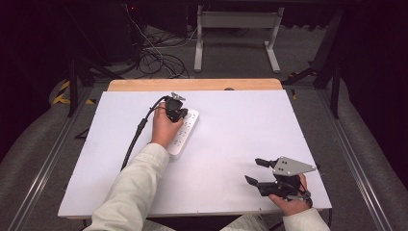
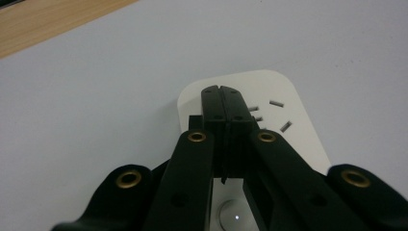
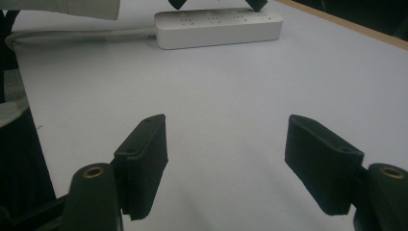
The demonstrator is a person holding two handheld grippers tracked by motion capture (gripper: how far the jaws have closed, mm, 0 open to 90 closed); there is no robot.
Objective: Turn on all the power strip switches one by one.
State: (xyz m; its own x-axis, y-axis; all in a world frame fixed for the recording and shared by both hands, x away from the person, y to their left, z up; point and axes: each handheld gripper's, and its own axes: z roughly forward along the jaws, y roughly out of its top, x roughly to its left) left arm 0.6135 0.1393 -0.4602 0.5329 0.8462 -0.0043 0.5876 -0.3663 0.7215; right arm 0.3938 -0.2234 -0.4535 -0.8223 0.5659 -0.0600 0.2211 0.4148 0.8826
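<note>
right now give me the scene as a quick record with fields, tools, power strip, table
left tool: jaws shut together, nothing between them, tips over the end of the power strip
right tool: jaws wide open, nothing between them, near the table's front right corner, apart from the strip
power strip: white, lying flat left of the table's middle, its cable trailing off
strip button: round, with a small light, below the left tool's jaws
table: white top, wooden strip along the far edge

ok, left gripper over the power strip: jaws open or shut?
Shut. In the left gripper view the left gripper has its two black jaws pressed together with nothing between them, tips over the white power strip.
</note>
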